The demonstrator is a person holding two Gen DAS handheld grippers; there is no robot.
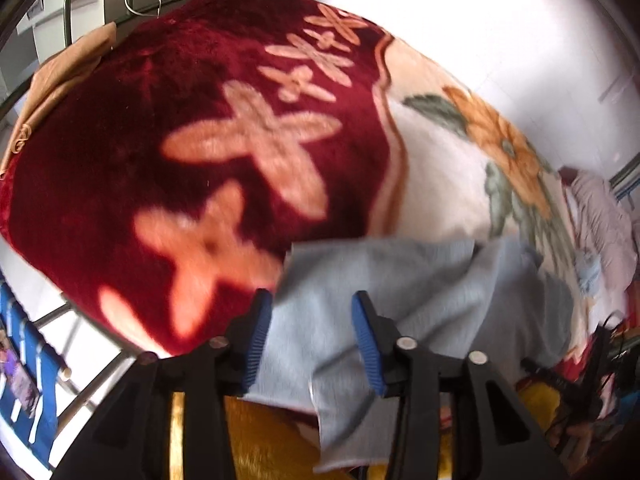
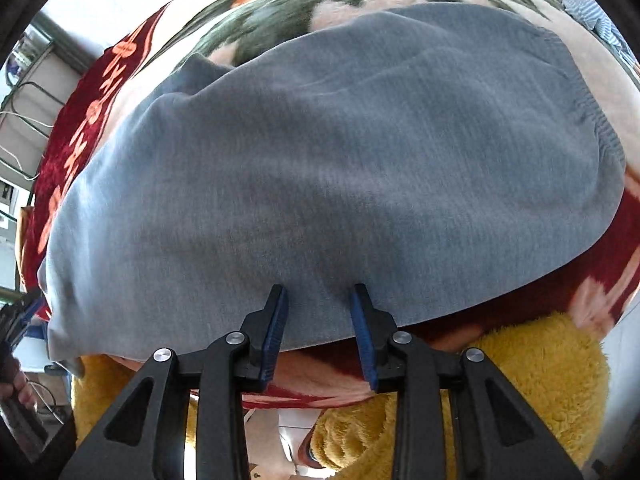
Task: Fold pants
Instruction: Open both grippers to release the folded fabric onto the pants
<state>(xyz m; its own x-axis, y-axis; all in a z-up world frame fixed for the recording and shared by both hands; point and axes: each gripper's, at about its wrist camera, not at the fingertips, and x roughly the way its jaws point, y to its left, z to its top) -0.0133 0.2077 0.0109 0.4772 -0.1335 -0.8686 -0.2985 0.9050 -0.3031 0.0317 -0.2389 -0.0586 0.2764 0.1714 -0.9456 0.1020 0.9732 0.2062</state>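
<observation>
Pants: while they lie spread on the bed, the soft grey-blue knit pants (image 2: 336, 168) reach almost to its near edge, their ribbed waistband to the right in the right wrist view.
Left gripper: the left gripper (image 1: 312, 332) has its jaws apart, cloth lying between the blue pads; nothing is pinched.
Right gripper: the right gripper (image 2: 320, 328) is likewise spread over the near hem, released.
Risk: closing shallowly may catch only one layer, so the fold would drag crooked; a loose corner already hangs off the bed edge in the left wrist view and could pull more cloth down.
Bedding: the plush dark-red and cream flowered blanket (image 1: 192, 128) may grip the knit and bunch it.
Room: bare blanket lies beyond the pants; the fuzzy yellow fabric (image 2: 532, 392) sits just below the near edge.
</observation>
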